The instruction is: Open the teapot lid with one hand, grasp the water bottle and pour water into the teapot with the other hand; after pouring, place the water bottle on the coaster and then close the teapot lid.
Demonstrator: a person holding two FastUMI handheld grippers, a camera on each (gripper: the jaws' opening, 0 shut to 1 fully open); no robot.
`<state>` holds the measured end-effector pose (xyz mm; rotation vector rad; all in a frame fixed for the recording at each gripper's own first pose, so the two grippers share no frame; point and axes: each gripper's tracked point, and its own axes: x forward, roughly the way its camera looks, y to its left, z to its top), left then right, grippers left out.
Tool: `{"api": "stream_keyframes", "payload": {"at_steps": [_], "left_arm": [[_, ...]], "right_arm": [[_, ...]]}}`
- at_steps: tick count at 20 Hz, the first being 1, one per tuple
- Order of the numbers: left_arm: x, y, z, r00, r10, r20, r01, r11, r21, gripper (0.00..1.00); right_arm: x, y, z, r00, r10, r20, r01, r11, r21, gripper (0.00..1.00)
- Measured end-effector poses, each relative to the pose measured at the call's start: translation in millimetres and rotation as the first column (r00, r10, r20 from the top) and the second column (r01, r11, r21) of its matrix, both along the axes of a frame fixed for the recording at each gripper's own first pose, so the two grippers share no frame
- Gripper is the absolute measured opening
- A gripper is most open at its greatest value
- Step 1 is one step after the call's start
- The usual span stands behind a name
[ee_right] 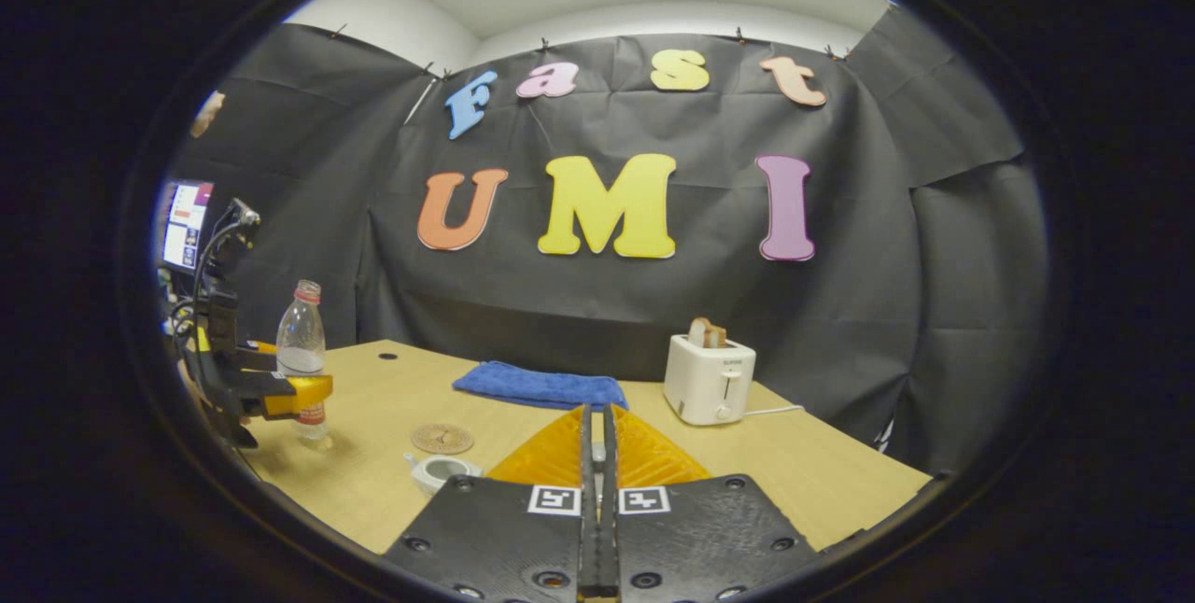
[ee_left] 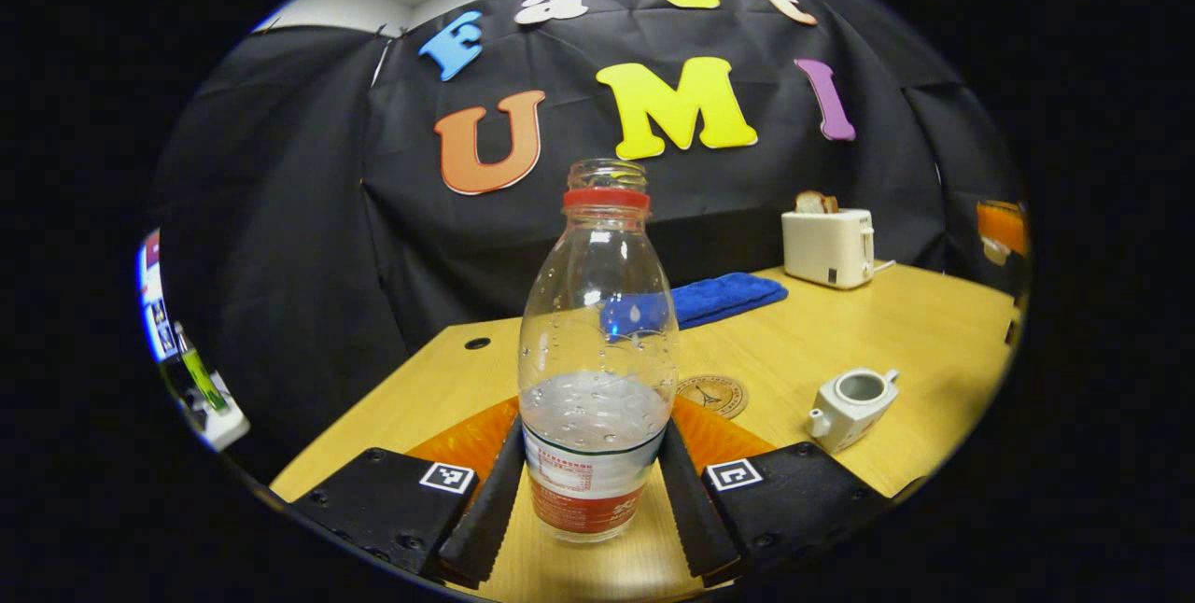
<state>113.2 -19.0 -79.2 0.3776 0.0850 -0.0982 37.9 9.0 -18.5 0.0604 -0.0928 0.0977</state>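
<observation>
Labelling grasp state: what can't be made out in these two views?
1. Left gripper on clear plastic water bottle: left gripper view, pressing or just flanking, unclear.
2. White teapot: right gripper view, partly behind right gripper.
3. Round tan coaster: left gripper view, edge behind bottle.

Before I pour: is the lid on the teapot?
No. In the left gripper view the teapot sits on the table with its top open, no lid on it.

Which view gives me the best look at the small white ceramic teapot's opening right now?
The left gripper view: the small white ceramic teapot sits unobstructed on the wooden table, lid off, its open top facing the camera. The right gripper view shows it low, partly hidden behind the right hand-held gripper.
</observation>
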Motion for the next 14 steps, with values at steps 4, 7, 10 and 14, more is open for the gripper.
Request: {"api": "stream_keyframes", "payload": {"at_steps": [4, 7, 10, 14], "left_arm": [[2, -5, -1, 1.000, 0.017, 0.005, -0.017, 0.968, 0.251, 0.75], [1, -8, -4, 1.000, 0.026, 0.000, -0.024, 0.920, 0.392, 0.74], [0, -11, -4, 1.000, 0.018, 0.014, -0.023, 0.865, 0.501, 0.74], [0, -15, -4, 1.000, 0.007, 0.019, -0.018, 0.789, 0.615, 0.74]], "right_arm": [[2, -5, -1, 1.000, -0.008, -0.007, 0.008, 1.000, 0.002, 0.00], [4, -10, -2, 1.000, -0.017, -0.012, 0.017, 1.000, 0.000, 0.01], [6, -15, -4, 0.999, -0.028, -0.020, 0.028, 1.000, 0.002, 0.00], [7, -18, -6, 0.999, -0.035, -0.029, 0.035, 0.999, 0.002, 0.00]]}}
